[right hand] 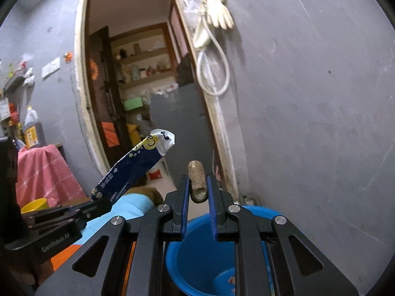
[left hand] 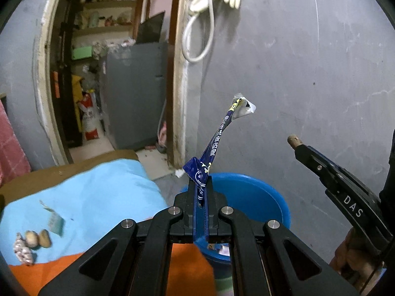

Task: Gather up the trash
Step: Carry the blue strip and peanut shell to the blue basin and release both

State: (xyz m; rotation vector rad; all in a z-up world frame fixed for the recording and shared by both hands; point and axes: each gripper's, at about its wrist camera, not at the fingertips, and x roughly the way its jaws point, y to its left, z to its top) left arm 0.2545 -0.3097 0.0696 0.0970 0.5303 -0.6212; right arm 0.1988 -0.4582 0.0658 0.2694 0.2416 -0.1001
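My left gripper point(left hand: 200, 181) is shut on a dark blue wrapper point(left hand: 217, 138) whose white torn end sticks up; from the right wrist view the same wrapper point(right hand: 133, 167) juts up out of the left gripper point(right hand: 98, 204). My right gripper point(right hand: 197, 185) is shut on a short brown stick point(right hand: 196, 185). That stick point(left hand: 293, 141) pokes from the right gripper point(left hand: 300, 149) at the right in the left wrist view. A blue bucket point(left hand: 256, 192) stands just below and beyond both grippers, its rim point(right hand: 259, 209) under the stick.
A light blue cloth point(left hand: 98, 197) over an orange cover point(left hand: 49, 276) carries a crumpled wrapper point(left hand: 23, 249), two brown lumps point(left hand: 37, 238) and a paper scrap point(left hand: 55, 223). A grey wall point(left hand: 296, 74) rises behind the bucket; a doorway point(left hand: 111, 74) opens at left.
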